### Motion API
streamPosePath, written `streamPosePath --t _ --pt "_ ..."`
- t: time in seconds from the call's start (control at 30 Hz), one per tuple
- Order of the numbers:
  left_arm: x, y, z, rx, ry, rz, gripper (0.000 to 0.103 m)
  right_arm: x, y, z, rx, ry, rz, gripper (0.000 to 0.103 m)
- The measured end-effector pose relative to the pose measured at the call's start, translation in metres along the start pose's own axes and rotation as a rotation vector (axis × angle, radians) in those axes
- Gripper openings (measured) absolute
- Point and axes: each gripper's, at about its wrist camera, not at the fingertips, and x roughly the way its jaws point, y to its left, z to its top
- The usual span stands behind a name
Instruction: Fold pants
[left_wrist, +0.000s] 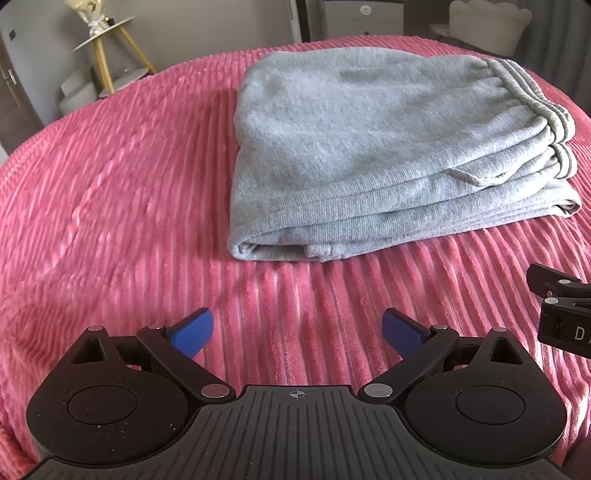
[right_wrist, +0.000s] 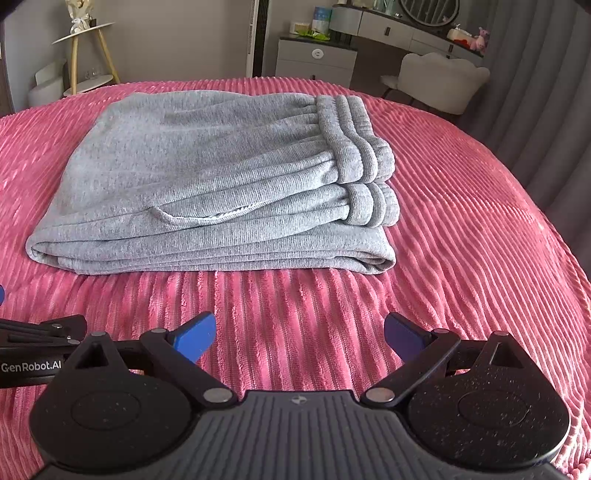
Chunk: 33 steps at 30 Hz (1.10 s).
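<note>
- left gripper: jaws stood wide apart with nothing between the blue pads; it hung over bare bedspread, apart from the garment and on the near side of it.
- pants: a grey pair lay on the pink ribbed bedspread as a compact stack of several layers, ahead of both grippers and touched by neither. the closed fold edge faced the grippers; the ribbed waistband sat at the stack's right end, doubled over itself. a loose drawstring trailed along the near side.
- right gripper: jaws likewise spread fully, empty, held above the bedspread just short of the stack's near edge. part of the left unit showed at the left margin of this view, so the two tools sat side by side.
- step in hand, as judged: folding appeared complete or nearly so, both tools released and clear of the cloth.
- next move, as judged: if any remained, it called only for tucking the drawstring and squaring the layers at the waistband end; otherwise retiring both tools without disturbing the stack.
</note>
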Motion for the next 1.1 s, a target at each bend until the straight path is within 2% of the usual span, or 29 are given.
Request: streamPosePath --t 1.1 --pt "0.0001 -0.0006 -0.0005 -0.003 0.004 0.006 0.101 -0.0007 -0.0004 -0.0004 0.019 0.004 0.008 0.098"
